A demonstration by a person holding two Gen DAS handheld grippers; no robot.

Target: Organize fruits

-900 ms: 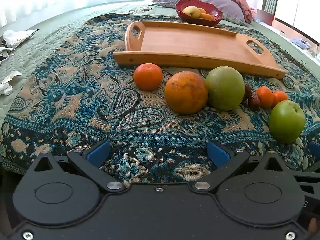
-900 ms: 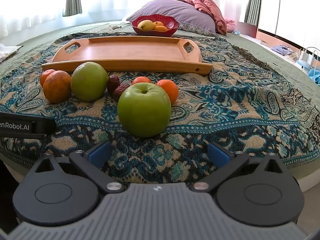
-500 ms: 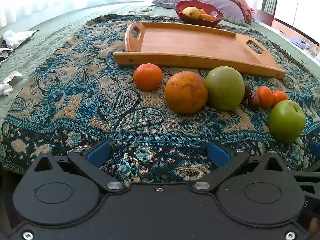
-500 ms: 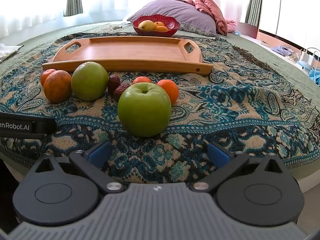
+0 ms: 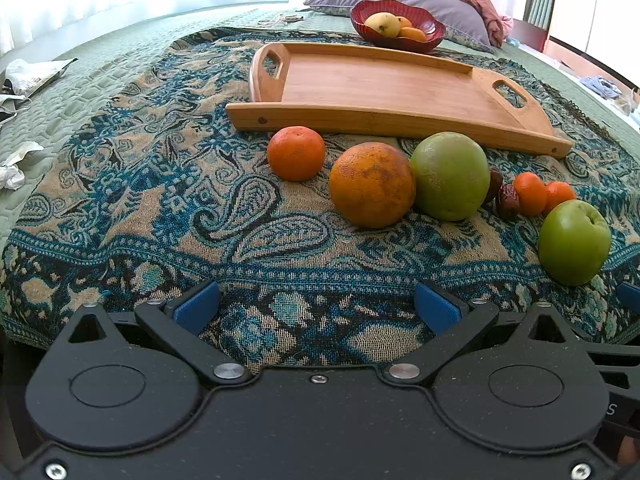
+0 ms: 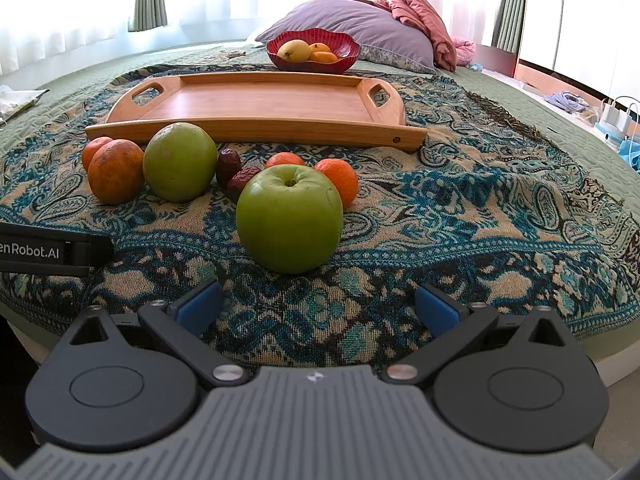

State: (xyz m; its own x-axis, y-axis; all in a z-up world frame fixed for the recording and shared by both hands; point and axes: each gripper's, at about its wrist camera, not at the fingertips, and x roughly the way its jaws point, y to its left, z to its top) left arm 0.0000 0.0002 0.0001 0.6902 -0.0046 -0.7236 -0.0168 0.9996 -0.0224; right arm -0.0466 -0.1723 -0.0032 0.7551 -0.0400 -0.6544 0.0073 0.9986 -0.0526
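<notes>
Fruit lies in a row on a patterned blanket in front of a wooden tray (image 5: 384,84) (image 6: 256,100). From the left: a tangerine (image 5: 296,153), a large orange (image 5: 372,185) (image 6: 115,171), a big green round fruit (image 5: 450,176) (image 6: 180,161), two dark dates (image 5: 506,200) (image 6: 236,172), two small tangerines (image 5: 530,193) (image 6: 338,180) and a green apple (image 5: 574,242) (image 6: 290,218). My left gripper (image 5: 316,306) is open and empty near the blanket's front edge. My right gripper (image 6: 318,306) is open and empty just in front of the apple.
A red bowl (image 5: 398,26) (image 6: 314,50) with yellow and orange fruit stands behind the tray, before a purple pillow (image 6: 352,26). Papers (image 5: 28,76) lie at the far left of the bed. The left gripper's strap (image 6: 52,250) shows left in the right wrist view.
</notes>
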